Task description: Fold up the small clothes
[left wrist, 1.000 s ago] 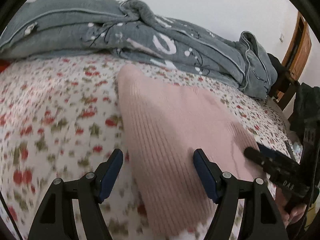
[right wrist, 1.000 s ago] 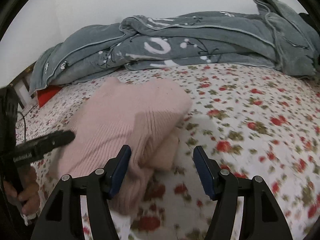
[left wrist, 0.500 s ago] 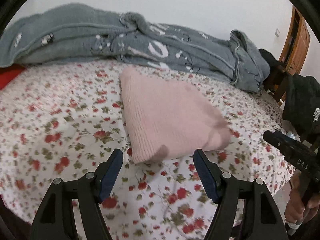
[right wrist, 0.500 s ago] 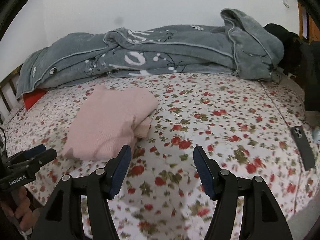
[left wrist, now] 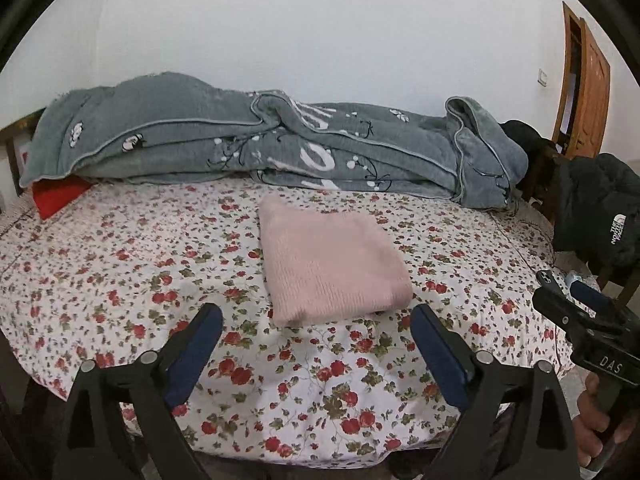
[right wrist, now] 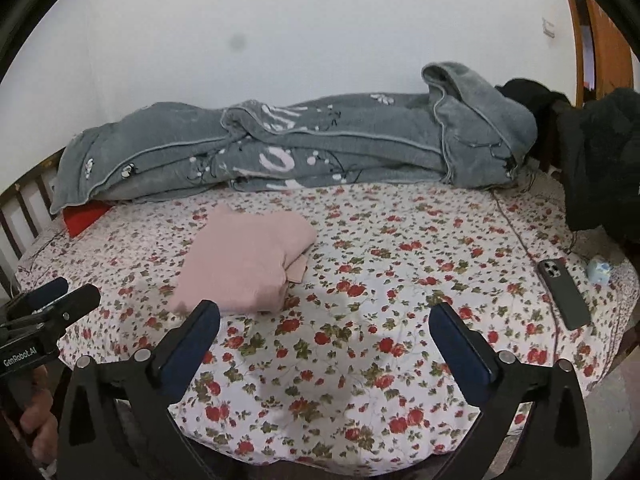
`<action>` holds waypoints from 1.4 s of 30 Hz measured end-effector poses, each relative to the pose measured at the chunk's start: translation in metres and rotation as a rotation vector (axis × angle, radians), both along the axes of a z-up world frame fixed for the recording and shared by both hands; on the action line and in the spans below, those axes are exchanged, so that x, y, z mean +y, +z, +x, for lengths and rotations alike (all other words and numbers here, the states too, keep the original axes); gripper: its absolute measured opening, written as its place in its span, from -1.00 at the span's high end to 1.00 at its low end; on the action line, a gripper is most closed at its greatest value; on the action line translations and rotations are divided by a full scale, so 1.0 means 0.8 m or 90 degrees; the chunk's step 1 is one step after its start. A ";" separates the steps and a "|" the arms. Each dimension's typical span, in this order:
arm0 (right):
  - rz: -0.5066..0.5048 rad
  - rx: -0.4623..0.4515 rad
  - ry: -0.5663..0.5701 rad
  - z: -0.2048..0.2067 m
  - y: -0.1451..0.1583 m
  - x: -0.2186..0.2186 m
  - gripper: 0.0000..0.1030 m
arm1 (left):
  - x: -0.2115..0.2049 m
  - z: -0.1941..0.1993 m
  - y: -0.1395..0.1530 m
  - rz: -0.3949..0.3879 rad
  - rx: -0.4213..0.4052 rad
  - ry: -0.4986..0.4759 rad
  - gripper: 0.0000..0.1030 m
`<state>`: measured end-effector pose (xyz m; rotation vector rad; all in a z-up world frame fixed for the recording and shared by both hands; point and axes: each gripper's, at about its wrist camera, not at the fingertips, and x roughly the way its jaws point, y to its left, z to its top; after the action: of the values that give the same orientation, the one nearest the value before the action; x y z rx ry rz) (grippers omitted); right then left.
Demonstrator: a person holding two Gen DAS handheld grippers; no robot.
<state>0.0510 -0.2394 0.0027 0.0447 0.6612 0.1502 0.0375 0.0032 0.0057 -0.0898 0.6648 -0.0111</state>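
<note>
Although both tools hung at the near edge of the bed (left wrist: 120, 240), neither touched the one piece of clothing there, a pink knit sweater (left wrist: 328, 264) already folded into a compact block in the middle of the floral sheet, nearer the far edge than the near one. Taken from the left: the left gripper (left wrist: 316, 332) had its fingers spread wide and empty, and the sweater lay straight ahead of them and slightly beyond, its long axis running away from the near edge toward the grey blanket (left wrist: 260, 144) heaped along the far edge. The right gripper (right wrist: 326, 330) was likewise parted and held nothing; from it the sweater (right wrist: 244, 264) sat ahead and off to the left, well apart. The left gripper therefore looked the nearer and squarer to the bundle, should any further tidying be wanted, though the fold seemed complete. Counted: one sweater, one blanket, one red cushion (left wrist: 60, 196) at the far left corner, one phone (right wrist: 564, 294) by the right edge, one black jacket (left wrist: 596, 220) beyond it.
</note>
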 end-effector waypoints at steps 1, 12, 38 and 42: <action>-0.003 -0.005 0.000 -0.006 0.004 0.000 -0.99 | -0.002 -0.005 0.003 0.000 0.000 -0.003 -0.90; 0.006 -0.015 0.003 -0.030 0.018 -0.005 -1.00 | -0.004 -0.028 0.015 0.008 -0.016 0.025 -0.93; 0.006 -0.016 0.005 -0.041 0.026 -0.002 -1.00 | -0.004 -0.039 0.033 0.020 -0.039 0.025 -0.93; 0.006 -0.016 0.005 -0.041 0.025 -0.002 -1.00 | -0.004 -0.039 0.036 0.018 -0.040 0.029 -0.93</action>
<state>0.0179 -0.2411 0.0229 0.0490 0.6358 0.1606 0.0063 0.0002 0.0348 -0.0768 0.6001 0.0388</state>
